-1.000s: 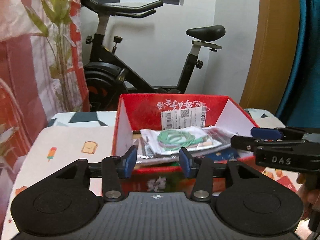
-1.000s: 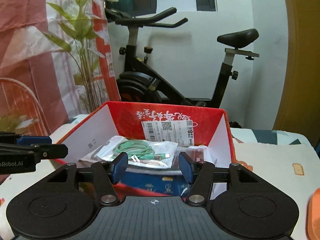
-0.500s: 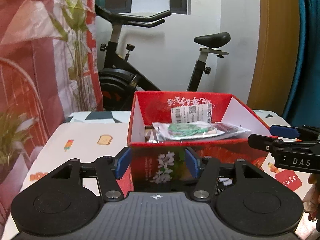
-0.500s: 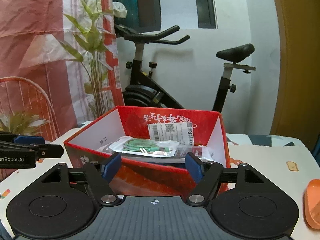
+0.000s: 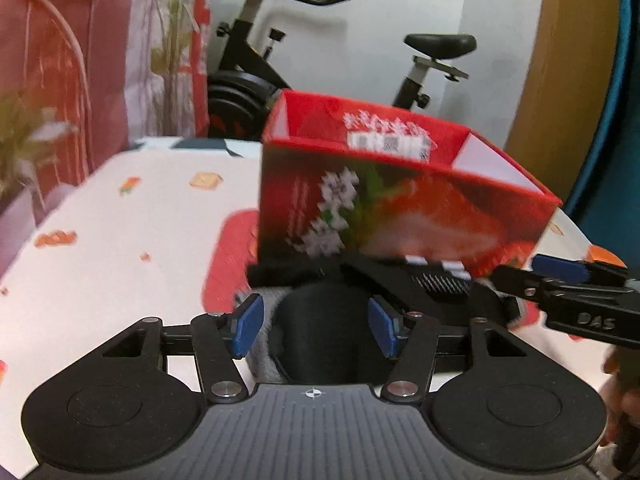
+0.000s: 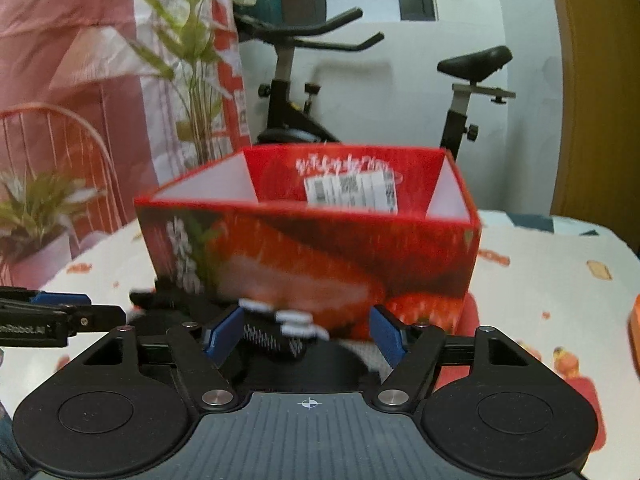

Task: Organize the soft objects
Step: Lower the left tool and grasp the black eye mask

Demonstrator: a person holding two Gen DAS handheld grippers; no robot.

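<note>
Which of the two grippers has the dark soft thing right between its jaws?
The left gripper: the dark fabric item lies between its open jaws. The right gripper frames mostly the patterned band.

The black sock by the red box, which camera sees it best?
The left wrist view: the black sock fills the gap between that open hand-held gripper's fingers. The right wrist view shows only a blurred dark part below the red box.

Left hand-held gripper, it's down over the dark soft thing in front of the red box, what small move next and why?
Probably ease the left hand-held gripper forward and close. Its jaws stand open on either side of the dark soft item, which lies on the table against the red box, ungrasped. The right hand-held gripper is open beside it.
</note>
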